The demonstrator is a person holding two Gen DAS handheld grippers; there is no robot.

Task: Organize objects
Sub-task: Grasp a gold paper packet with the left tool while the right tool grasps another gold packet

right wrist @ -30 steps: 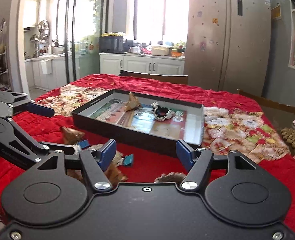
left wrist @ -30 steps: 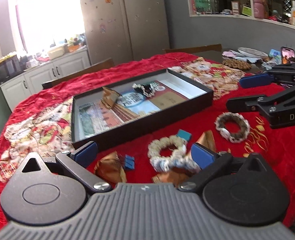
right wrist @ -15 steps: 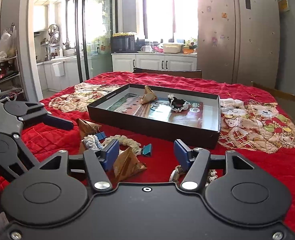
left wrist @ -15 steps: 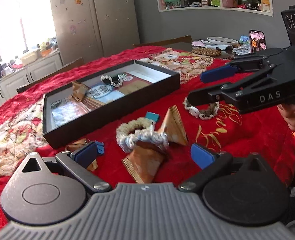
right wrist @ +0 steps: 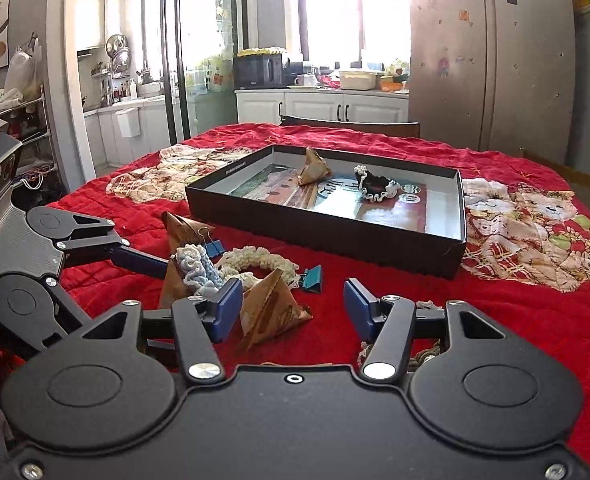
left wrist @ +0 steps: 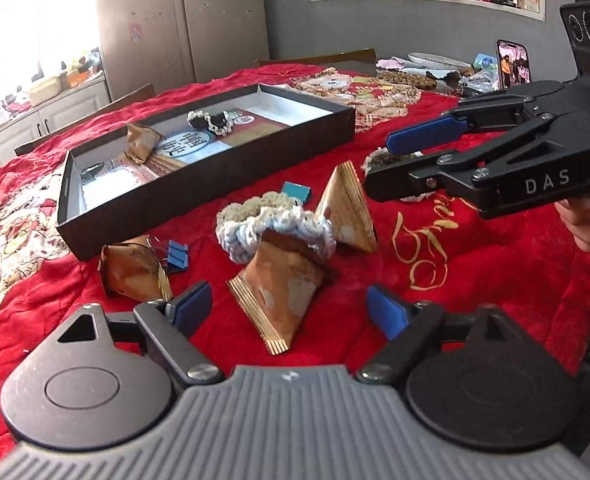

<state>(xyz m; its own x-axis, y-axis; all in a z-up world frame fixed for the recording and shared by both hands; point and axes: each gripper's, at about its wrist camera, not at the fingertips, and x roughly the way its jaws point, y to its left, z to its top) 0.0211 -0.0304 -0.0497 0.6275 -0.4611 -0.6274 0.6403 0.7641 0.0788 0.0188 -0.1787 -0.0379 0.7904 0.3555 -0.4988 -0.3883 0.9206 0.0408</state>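
A red cloth [right wrist: 495,320] covers the worktop; on it sits a black tray [right wrist: 327,232] holding one packet [right wrist: 313,168] and a black scrunchie [right wrist: 377,186]; in front of the tray lie three brown packets, a pale scrunchie [left wrist: 275,220] draped over the nearest packet [left wrist: 283,292], and blue clips [left wrist: 177,254]; the left gripper [left wrist: 289,308] hangs over that packet, its jaws wide but closing, gripping nothing; the right gripper [right wrist: 293,308] has jaws half open and closing, empty, above a brown scrunchie [left wrist: 391,160].
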